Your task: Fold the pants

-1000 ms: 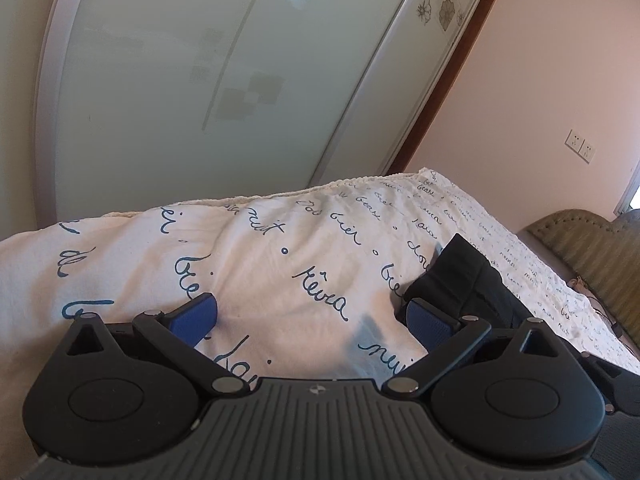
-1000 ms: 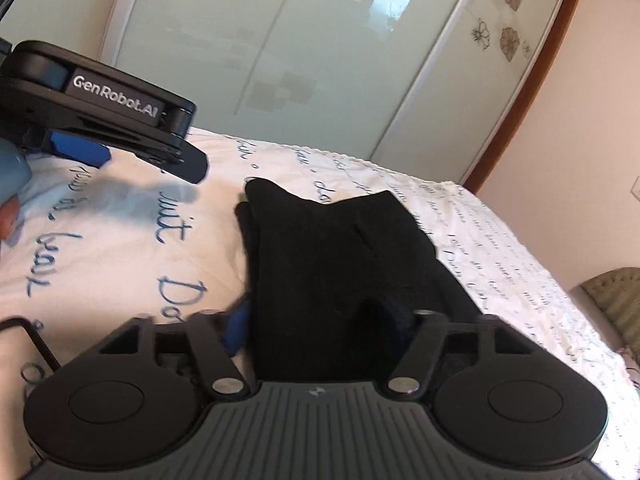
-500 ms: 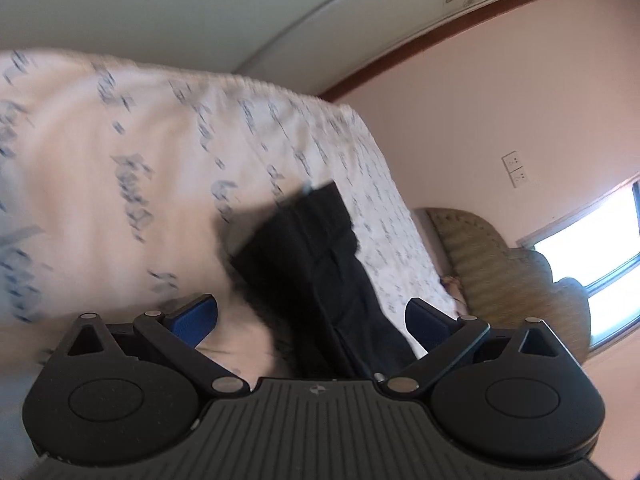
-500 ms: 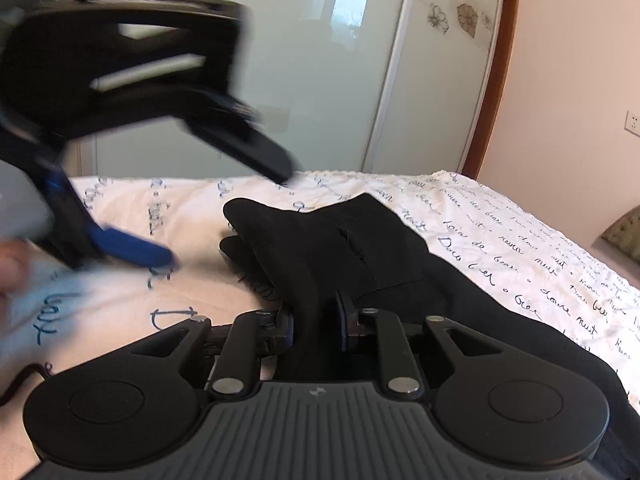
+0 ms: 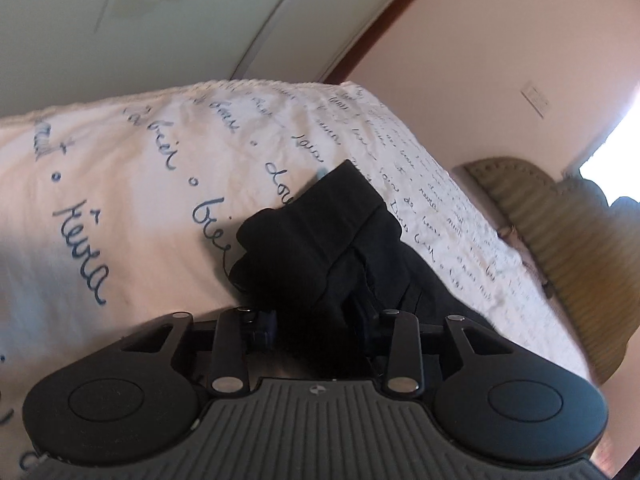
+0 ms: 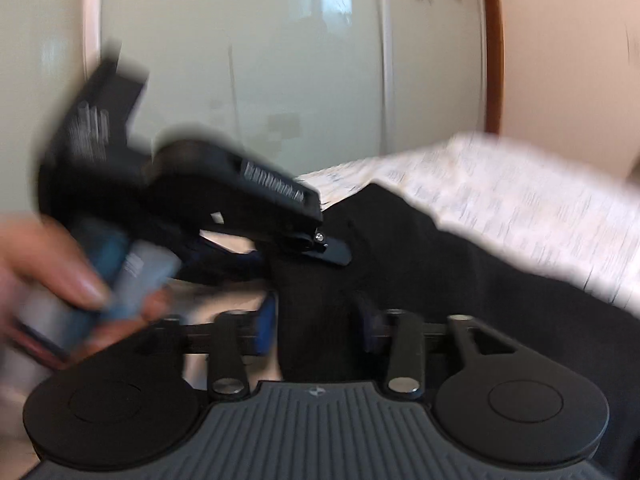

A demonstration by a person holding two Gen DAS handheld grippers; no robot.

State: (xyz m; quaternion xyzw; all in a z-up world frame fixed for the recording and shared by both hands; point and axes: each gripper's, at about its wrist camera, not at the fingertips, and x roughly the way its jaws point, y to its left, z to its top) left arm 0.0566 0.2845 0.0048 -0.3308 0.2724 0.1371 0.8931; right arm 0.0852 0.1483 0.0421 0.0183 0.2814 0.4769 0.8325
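Both grippers now clamped on black pants (image 5: 332,248), left gripper (image 5: 320,324) previously open, right gripper (image 6: 320,326)

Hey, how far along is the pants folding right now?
Partly done. The black pants already lie doubled in layers on the printed bedsheet. In hand: the left gripper and right gripper are both clamped on the near cloth, side by side. Left: carrying that edge over for the last fold and letting go. The right view is blurred, so finer detail is unclear.
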